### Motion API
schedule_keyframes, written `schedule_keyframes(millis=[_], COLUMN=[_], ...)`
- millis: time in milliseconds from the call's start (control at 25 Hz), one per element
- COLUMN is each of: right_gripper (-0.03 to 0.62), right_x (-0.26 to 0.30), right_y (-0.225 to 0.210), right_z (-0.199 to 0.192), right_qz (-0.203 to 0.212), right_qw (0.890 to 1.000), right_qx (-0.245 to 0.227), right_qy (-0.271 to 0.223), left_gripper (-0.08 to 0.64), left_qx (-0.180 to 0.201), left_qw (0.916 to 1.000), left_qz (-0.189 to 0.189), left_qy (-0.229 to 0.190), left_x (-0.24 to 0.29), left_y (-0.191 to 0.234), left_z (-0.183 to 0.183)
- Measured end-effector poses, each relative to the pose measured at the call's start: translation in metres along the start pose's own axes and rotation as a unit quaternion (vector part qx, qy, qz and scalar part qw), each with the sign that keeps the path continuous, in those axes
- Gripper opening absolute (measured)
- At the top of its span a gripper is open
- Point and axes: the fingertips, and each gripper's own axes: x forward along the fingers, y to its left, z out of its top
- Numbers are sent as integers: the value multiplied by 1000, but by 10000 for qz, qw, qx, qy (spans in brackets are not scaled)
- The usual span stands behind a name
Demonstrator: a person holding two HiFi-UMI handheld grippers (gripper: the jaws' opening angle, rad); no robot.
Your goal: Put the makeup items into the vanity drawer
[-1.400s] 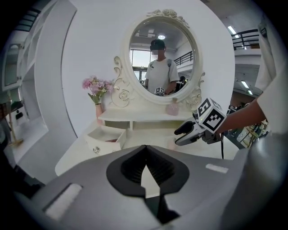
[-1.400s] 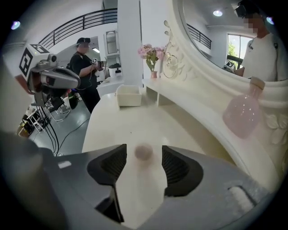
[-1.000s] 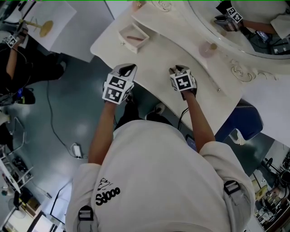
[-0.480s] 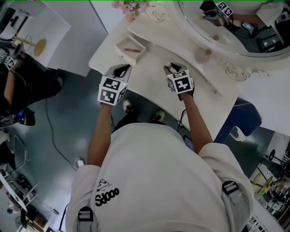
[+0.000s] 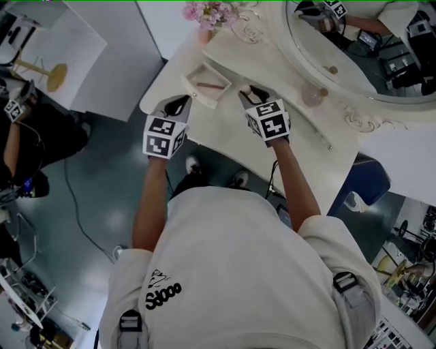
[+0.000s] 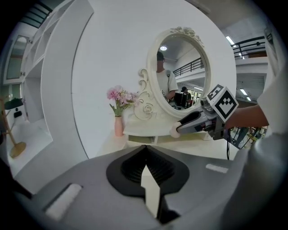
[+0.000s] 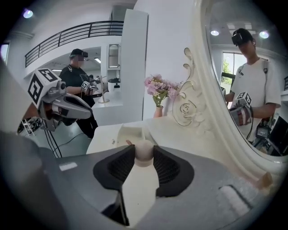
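Note:
The vanity's small drawer [image 5: 204, 73] stands open on the white tabletop [image 5: 300, 136], with a thin pink stick [image 5: 212, 86] lying inside. My right gripper [image 5: 251, 91] hovers just right of the drawer, shut on a pale pink rounded sponge [image 7: 144, 155]; the drawer [image 7: 127, 132] lies right behind it. My left gripper [image 5: 178, 103] hangs at the table's front edge, below the drawer's left end, shut with nothing in it [image 6: 145, 148]. In the left gripper view the right gripper [image 6: 176, 130] shows with the sponge [image 6: 174, 131] at its tip.
A round pink jar [image 5: 313, 96] sits on the table by the oval mirror [image 5: 354, 61]. A vase of pink flowers [image 5: 208, 15] stands behind the drawer. Another person [image 7: 77, 85] stands off to the left, past the table edge.
Both grippers have moved forward toward the open drawer, the right one carrying the sponge up beside it. The jaws of both have kept their state.

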Motion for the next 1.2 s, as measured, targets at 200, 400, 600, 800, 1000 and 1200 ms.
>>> schedule_keyframes(millis=[200,400,600,800,1000,1200], right_gripper=[132,132,135,141,157,193], right_x=[40,90,134,160,171,160], right_y=[18,35,46,47,44,37], right_z=[23,38,38,29,24,33], right_qz=[216,389,464,443,382,261], right_qw=[9995,9979,9953,9923,9923,9953], right_qx=[-195,-338,-413,-616,-552,-472], right_qy=[141,397,740,979,1045,806], left_gripper=[18,18,18,18,18,18], left_qx=[-191,-285,-316,-292,-228,-109], left_qw=[9997,9993,9990,9988,9987,9986], left_qz=[106,109,74,-11,-84,-204], left_qy=[68,193,308,401,456,472], left_x=[-5,-7,-5,0,4,10], left_y=[39,73,100,109,115,108], left_z=[-12,-23,-32,-38,-37,-28])
